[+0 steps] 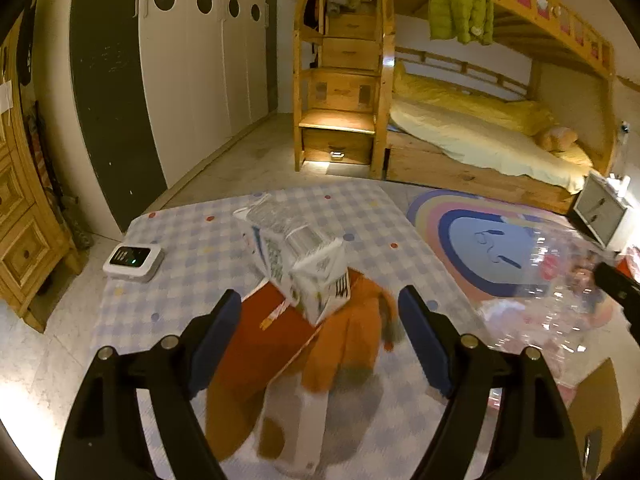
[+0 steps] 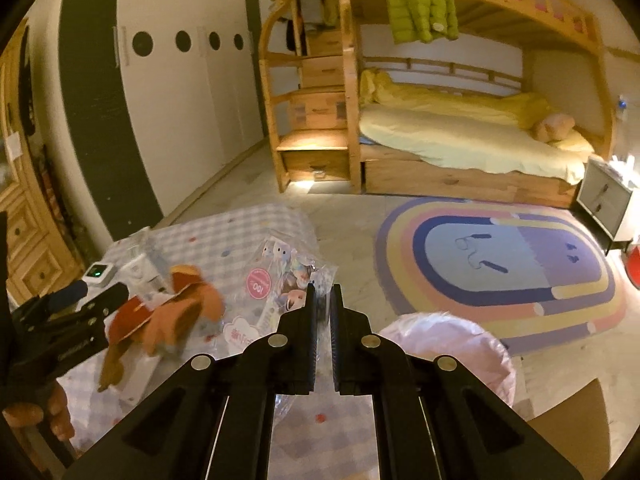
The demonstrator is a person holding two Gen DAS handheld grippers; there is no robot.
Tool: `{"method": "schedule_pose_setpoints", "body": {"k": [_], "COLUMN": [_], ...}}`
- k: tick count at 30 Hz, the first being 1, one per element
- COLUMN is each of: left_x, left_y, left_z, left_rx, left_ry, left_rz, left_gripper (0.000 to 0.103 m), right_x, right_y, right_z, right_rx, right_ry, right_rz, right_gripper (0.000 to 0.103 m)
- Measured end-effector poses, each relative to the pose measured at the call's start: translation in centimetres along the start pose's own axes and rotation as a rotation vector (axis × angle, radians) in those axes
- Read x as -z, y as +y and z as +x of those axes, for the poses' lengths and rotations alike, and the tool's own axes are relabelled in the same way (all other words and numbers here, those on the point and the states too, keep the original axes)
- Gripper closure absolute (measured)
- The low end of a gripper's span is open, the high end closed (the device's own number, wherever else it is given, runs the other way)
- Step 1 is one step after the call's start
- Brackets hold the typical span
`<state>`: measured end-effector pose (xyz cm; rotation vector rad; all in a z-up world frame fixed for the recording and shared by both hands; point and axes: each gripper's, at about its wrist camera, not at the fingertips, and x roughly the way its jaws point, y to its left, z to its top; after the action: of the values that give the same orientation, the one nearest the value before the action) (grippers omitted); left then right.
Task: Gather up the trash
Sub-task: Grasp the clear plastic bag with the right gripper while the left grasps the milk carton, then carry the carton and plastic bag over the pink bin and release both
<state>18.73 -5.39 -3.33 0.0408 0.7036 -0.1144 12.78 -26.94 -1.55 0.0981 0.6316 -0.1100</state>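
The left gripper (image 1: 320,320) is released, its fingers wide apart over the table (image 1: 180,240). Between them lies the orange packaging (image 1: 348,344), with a white carton (image 1: 304,264) at 12 o'clock on top of it. The right gripper (image 2: 325,300) is clenched on a clear plastic bag (image 2: 280,280), which hangs at 3 o'clock in the left view. A white device (image 1: 134,262) sits at 10 o'clock on the table edge. A pink bag (image 2: 452,344) is at 4 o'clock from the right gripper.

Both wrist views close above the checkered table (image 1: 168,236), facing the bunk bed (image 2: 460,136).
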Motion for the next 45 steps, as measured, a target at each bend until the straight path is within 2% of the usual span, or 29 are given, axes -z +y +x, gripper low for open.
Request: {"method": "schedule_pose_setpoints", "body": {"k": [6,11,14,15,16,18,22,27,32,37,45], "left_x": [-1.3,-1.7,-1.3,-1.2,-1.0,-0.6,-0.1,1.1,2.4,2.8,3.8], "left_y": [-1.1,-1.0,-0.6,-0.5,-0.2,0.5,1.2,0.4,-2.6,-6.7,-15.7], "left_z": [4.0,5.7,6.0,5.9,5.6,4.7,1.1,-3.5,-6.4,-7.6,-6.3], "left_rx": [-0.139,-0.188,-0.197,-0.186,-0.164,-0.124,-0.019,0.124,0.246,0.313,0.401], "left_ry": [0.045,0.076,0.106,0.113,0.121,0.107,0.022,-0.055,-0.082,-0.092,-0.075], "left_rz": [-0.023,-0.047,-0.043,-0.050,-0.059,-0.059,-0.032,0.019,0.103,0.194,0.357], "left_gripper": [0.025,0.025,0.045,0.060,0.064,0.064,0.065,0.065,0.065,0.065,0.065], "right_x": [0.0,0.4,0.7,0.7,0.6,0.6,0.5,0.8,1.6,2.3,3.8], "right_y": [-2.4,-3.6,-3.6,-3.6,-3.6,-3.6,-3.8,-4.8,-6.1,-8.2,-13.2], "right_z": [0.9,1.5,1.2,1.1,1.2,1.0,0.0,-1.8,-3.0,-4.3,-4.5], "right_rx": [0.028,0.028,0.028,0.027,0.026,0.026,0.025,0.037,0.068,0.118,0.238], "right_ry": [0.000,0.026,0.030,0.031,0.030,0.027,0.008,-0.013,-0.012,-0.017,-0.004], "right_rz": [0.036,0.056,0.056,0.057,0.058,0.060,0.068,0.091,0.099,0.118,0.158], "right_gripper": [0.097,0.097,0.097,0.097,0.097,0.097,0.097,0.097,0.097,0.097,0.097]}}
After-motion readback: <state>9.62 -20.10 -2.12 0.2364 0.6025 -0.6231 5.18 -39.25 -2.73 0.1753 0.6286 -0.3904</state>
